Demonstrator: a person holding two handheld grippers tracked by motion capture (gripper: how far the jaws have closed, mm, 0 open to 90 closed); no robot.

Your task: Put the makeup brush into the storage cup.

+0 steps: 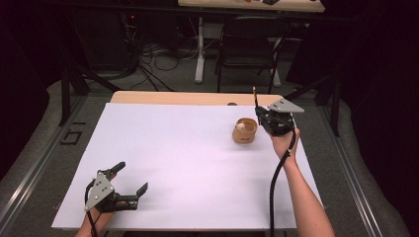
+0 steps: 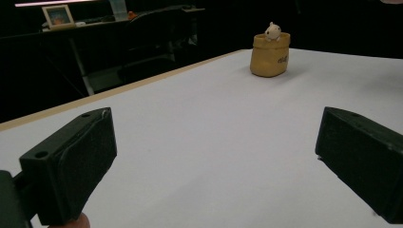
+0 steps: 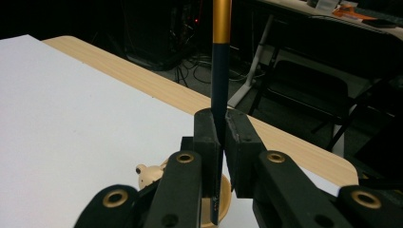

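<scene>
The left gripper (image 1: 129,178) rests low over the near left corner of the white-covered wooden bench (image 1: 188,163), its two black fingers (image 2: 71,161) spread wide apart with bare white surface between them. Far ahead of those fingers, and a little to their right in the left gripper view, stands a small tan, sack-shaped holder (image 2: 270,56) with a little white animal figure (image 2: 273,31) peeking over its rim and dark lettering on its side.

In the high view the same tan holder (image 1: 244,130) sits toward the far right part of the bench, just left of the right gripper (image 1: 258,112), near it but not clearly touching.

The right gripper's fingers (image 3: 205,147) are pressed together on a slim, dark navy pen-like stick with a golden-orange band higher up its shaft (image 3: 220,71). The stick's long axis runs nearly upright: it rises straight out from between the fingers, the gold part pointing up and past the top edge of the right gripper view, while the dark lower end points down below the fingers, over the holder's mouth. Whether that lower tip touches the holder cannot be told. In the high view the stick (image 1: 255,96) shows as a thin line standing above the gripper, leaning slightly away from the person.

Below the right fingers, the holder's rim (image 3: 224,199) and the white figure (image 3: 147,175) peek out, the figure just left of the finger arms.
</scene>
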